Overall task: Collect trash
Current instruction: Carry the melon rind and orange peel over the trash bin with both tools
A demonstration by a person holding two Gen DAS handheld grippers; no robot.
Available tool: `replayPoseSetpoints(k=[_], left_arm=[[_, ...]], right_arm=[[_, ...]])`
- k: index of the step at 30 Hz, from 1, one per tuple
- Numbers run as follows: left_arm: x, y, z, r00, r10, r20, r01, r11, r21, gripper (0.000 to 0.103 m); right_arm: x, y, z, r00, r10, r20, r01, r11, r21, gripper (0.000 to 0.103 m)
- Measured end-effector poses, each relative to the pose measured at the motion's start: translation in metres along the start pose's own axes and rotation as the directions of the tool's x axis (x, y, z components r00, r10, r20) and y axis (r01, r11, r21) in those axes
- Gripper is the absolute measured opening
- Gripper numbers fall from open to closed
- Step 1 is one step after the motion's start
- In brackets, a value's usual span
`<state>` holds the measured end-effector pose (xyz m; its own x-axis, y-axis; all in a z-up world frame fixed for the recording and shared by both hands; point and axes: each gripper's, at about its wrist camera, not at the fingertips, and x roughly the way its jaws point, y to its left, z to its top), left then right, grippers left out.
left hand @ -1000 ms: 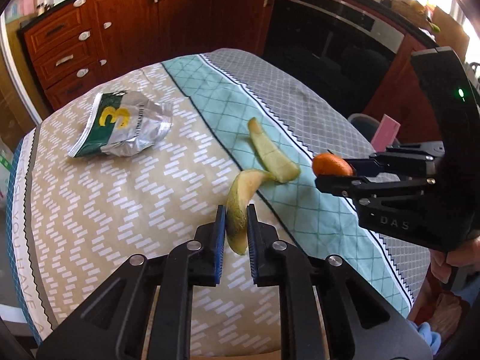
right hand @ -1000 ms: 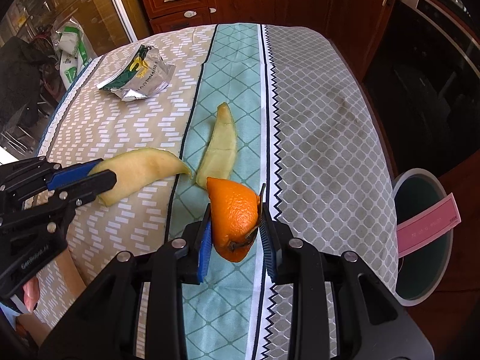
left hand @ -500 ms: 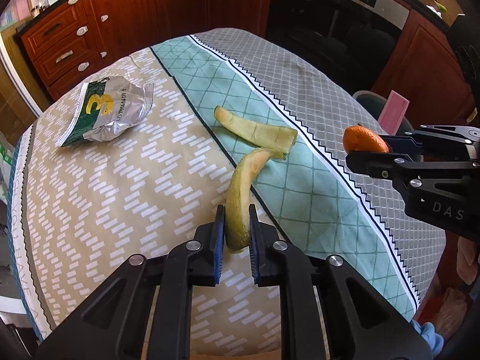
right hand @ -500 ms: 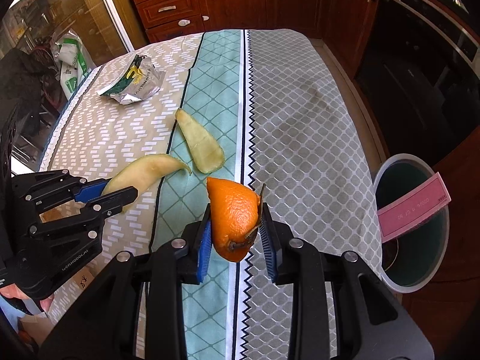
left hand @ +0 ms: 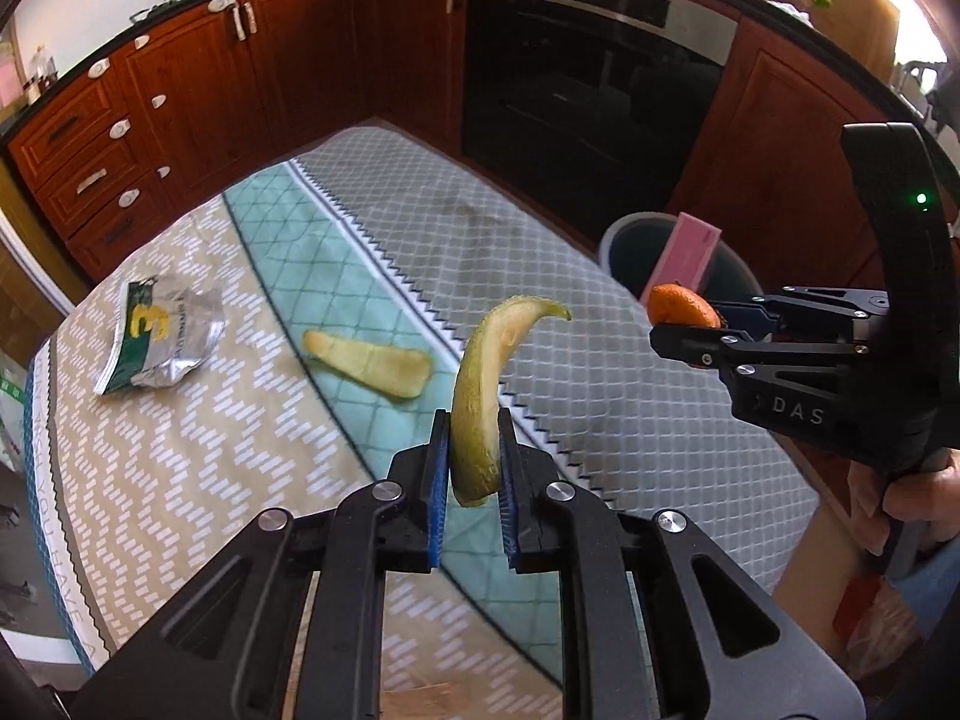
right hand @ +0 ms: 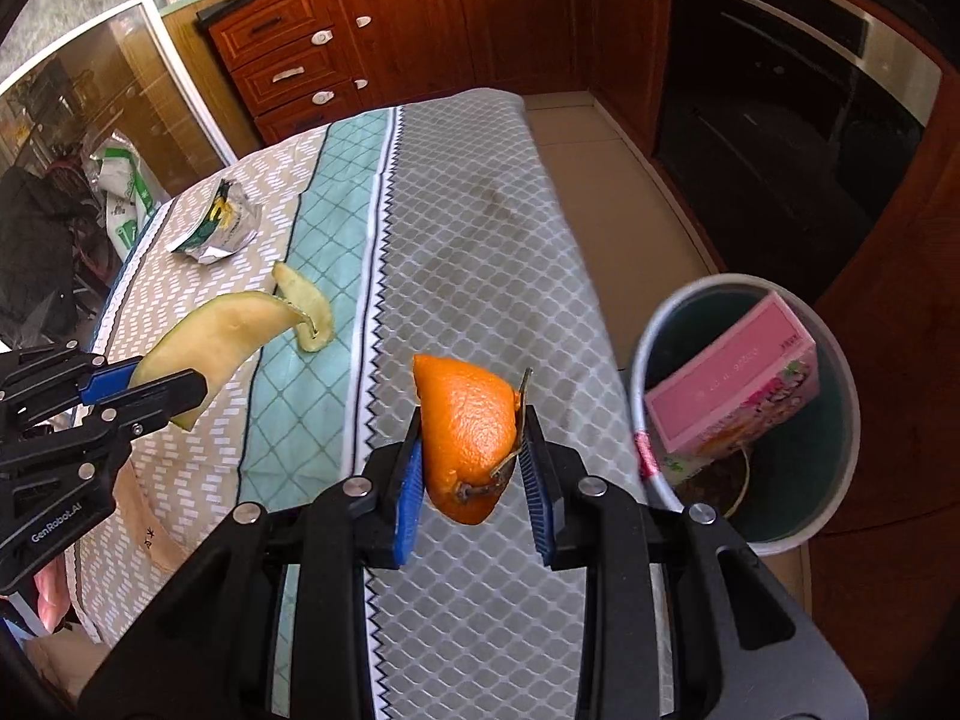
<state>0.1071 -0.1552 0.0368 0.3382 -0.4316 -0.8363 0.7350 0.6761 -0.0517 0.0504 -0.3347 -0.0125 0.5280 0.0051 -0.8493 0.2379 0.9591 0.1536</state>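
Observation:
My left gripper [left hand: 474, 438] is shut on a curved yellow-green melon rind [left hand: 486, 378], held in the air above the tablecloth; the same rind [right hand: 210, 336] shows at the left of the right wrist view. My right gripper [right hand: 474, 450] is shut on an orange peel [right hand: 468, 426], over the grey part of the cloth near the table's right edge. In the left wrist view that peel [left hand: 681, 306] sits at the right gripper's tips. A second rind [left hand: 372, 360] and a crumpled foil snack bag [left hand: 162, 336] lie on the table.
A round bin [right hand: 648, 360] stands on the floor right of the table, with a pink box [right hand: 732, 384] inside. Wooden cabinets [right hand: 384, 30] and a dark oven [right hand: 792, 96] line the far side. A hand [left hand: 912, 492] holds the right gripper.
Both grippers have lifted and moved right towards the bin side, carrying the rind and the orange peel. The rind now hangs clear of the table; the bin is closer in the right wrist view.

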Motion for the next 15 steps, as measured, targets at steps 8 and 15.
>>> replayPoseSetpoints(k=[8, 15], left_arm=[[0.028, -0.075, 0.036, 0.997, -0.079, -0.022, 0.081, 0.991, 0.103, 0.015], [0.073, -0.132, 0.06, 0.988, -0.129, -0.088, 0.143, 0.974, 0.177, 0.015]], right_arm=[[-0.009, -0.117, -0.027, 0.994, -0.101, -0.031, 0.105, 0.98, 0.171, 0.028], [0.01, -0.18, -0.04, 0.988, -0.115, -0.099, 0.137, 0.956, 0.259, 0.03]])
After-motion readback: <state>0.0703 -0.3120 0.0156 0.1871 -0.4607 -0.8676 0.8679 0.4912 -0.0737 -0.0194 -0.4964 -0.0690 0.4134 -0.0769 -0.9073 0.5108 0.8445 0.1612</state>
